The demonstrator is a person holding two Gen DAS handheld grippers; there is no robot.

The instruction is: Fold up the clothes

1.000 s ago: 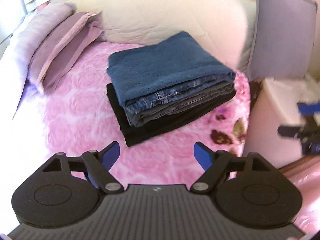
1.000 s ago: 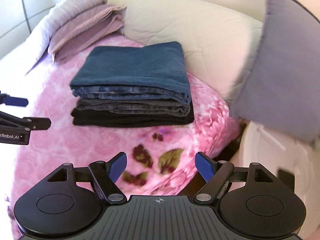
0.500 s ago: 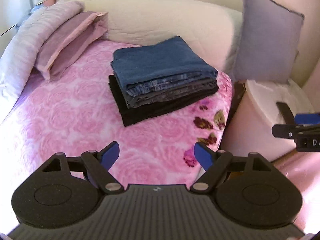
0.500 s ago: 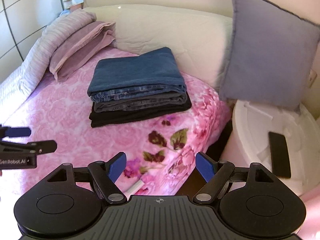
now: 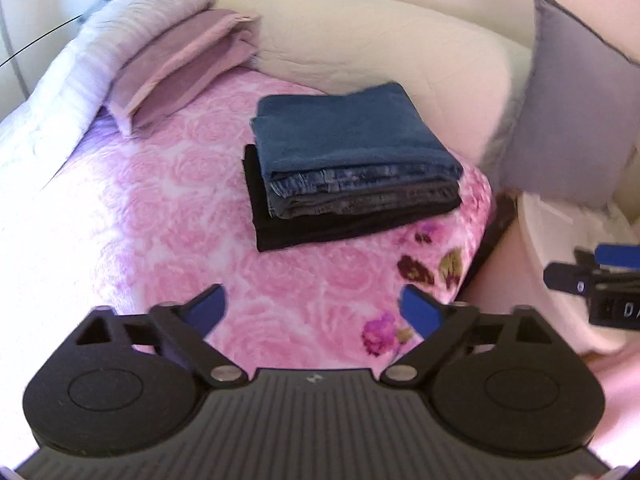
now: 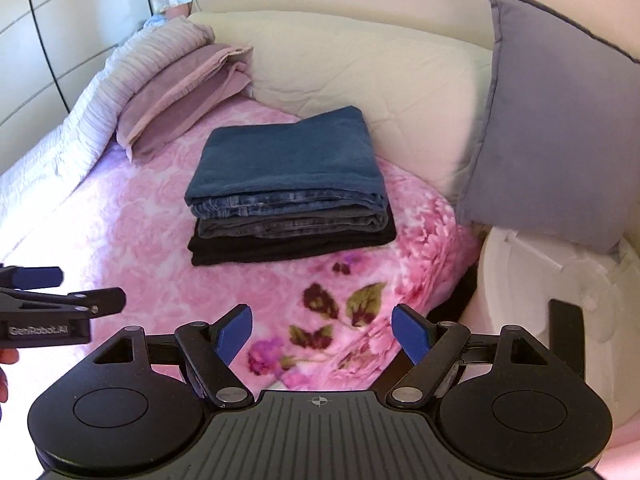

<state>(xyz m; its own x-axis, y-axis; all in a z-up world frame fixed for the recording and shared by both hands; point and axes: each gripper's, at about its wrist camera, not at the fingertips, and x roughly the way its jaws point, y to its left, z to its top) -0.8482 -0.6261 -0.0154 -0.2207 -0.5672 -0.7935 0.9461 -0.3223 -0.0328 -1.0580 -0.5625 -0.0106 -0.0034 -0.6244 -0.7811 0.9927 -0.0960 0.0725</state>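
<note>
Both tongs have pulled back and up from the stack of folded clothes (image 5: pixel 348 168) since a second ago, so more of the bed shows around it now. That stack sits on the pink rose blanket (image 5: pixel 168 216) near the bed's head end, by the right edge, close to the cream headboard (image 5: pixel 360 44): a black piece at the bottom, grey and blue jeans in the middle, a dark blue piece on top, edges fairly square. My left gripper (image 5: pixel 312 306) has just been opening and now stands spread wide, nothing between its blue pads, well apart from the clothes. My right gripper (image 6: pixel 322 332) hangs released too, jaws wide, only blanket showing between them. Further out, mauve pillows (image 6: pixel 180 92) lie toward the far left corner of the bed, a grey cushion (image 6: pixel 560 120) leans upright at the right, and a white bedside unit (image 6: pixel 532 280) stands just beside the bed's right edge, below that cushion.
</note>
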